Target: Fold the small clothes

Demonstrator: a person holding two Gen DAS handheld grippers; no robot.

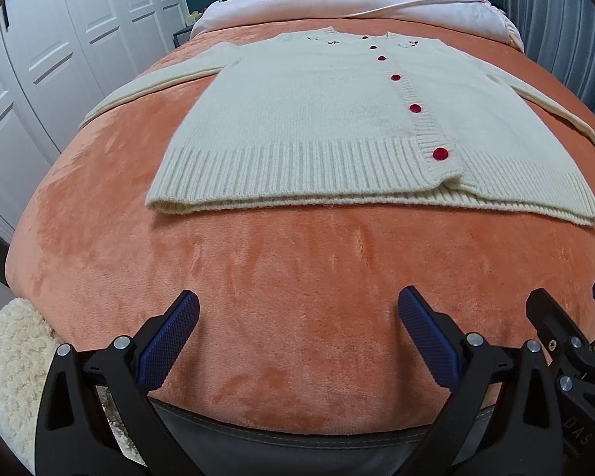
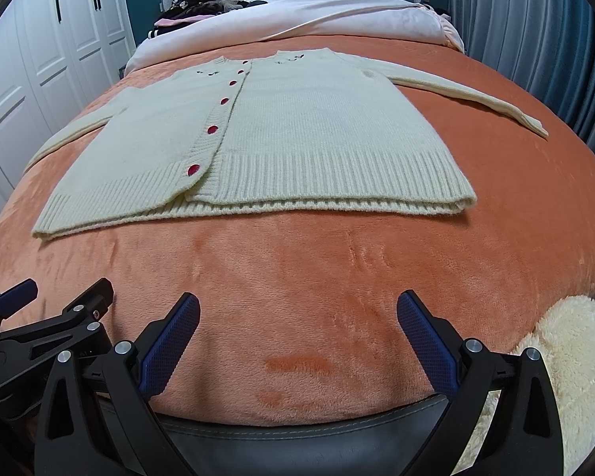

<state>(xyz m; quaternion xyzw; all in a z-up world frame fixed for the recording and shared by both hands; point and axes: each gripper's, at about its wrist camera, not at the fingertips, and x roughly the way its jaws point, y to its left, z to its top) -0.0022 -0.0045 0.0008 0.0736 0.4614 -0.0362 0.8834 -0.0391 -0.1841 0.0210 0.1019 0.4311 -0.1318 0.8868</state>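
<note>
White wardrobe doors (image 1: 47, 51) are seen at the far left, beside a bed covered by an orange plush blanket (image 1: 297, 277). The left gripper (image 1: 297, 309) is held low over the blanket's near edge, its blue-padded jaws spread wide with nothing between them. A cream knitted cardigan (image 1: 317, 119) is laid flat and face up in the middle of the blanket, well apart from both grippers, buttoned with red buttons (image 1: 440, 153), its sleeves stretched out to either side and its ribbed hem nearest the cameras. The right gripper (image 2: 297, 309) is held just beside the left one, likewise wide open and empty. A fluffy cream cushion (image 2: 575, 341) is seen at the right.
</note>
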